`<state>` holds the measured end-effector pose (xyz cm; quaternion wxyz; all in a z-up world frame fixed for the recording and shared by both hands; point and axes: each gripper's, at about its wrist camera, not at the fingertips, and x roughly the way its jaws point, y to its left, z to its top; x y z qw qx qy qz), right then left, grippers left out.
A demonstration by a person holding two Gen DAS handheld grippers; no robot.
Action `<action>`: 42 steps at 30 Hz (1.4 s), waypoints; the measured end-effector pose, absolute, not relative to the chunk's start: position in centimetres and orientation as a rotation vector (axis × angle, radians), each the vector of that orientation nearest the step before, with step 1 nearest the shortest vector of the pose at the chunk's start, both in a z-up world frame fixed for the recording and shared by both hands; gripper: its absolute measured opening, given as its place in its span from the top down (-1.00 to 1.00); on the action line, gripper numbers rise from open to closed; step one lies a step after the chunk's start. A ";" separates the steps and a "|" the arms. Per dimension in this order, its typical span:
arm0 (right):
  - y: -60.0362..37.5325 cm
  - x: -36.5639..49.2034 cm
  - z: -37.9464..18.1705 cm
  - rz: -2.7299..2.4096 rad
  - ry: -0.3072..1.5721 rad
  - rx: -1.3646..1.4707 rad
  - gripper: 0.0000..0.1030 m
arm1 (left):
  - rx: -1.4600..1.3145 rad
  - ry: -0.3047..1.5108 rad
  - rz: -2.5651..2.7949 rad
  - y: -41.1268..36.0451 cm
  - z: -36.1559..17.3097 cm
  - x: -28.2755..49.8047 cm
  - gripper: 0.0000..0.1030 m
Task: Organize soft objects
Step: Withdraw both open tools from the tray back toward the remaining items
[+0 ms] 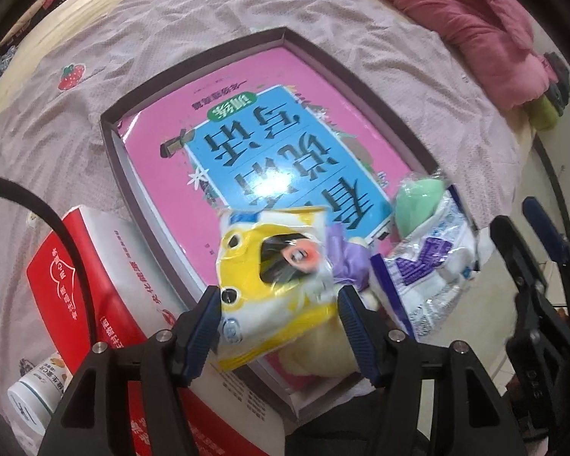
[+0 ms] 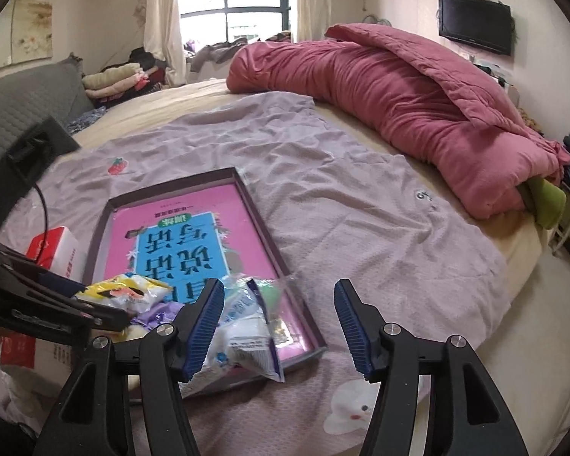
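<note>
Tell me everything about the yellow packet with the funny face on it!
The yellow packet is a soft toy sealed in a crinkly clear plastic bag. It is bright yellow and white, with small round black eyes and a cartoon face with dark hair and a rosy cheek. It lies tilted at the near end of the shallow box, over the pink book, with a purple item next to it. The left gripper straddles it, blue pads on either side; whether they squeeze it is unclear.

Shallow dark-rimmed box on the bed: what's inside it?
In the shallow dark-rimmed box: a pink-and-blue printed book flat on the bottom, with a yellow-and-white plastic packet and a white-and-purple plastic packet on its near end. Anything beneath the book is hidden.
</note>
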<state>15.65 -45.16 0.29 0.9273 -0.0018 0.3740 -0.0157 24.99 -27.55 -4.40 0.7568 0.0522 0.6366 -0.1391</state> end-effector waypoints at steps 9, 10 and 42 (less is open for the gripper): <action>-44.5 14.0 0.1 0.007 0.805 -0.056 -0.22 | 0.101 1.315 -0.332 -27.2 -1.5 23.8 -0.28; -44.2 14.0 -0.2 0.004 0.822 -0.077 -0.24 | 0.097 1.303 -0.333 -27.1 -1.0 23.5 -0.28; -37.9 16.8 -1.2 -0.007 0.829 -0.273 -0.43 | -0.094 1.083 -0.161 -12.4 5.7 14.7 -0.34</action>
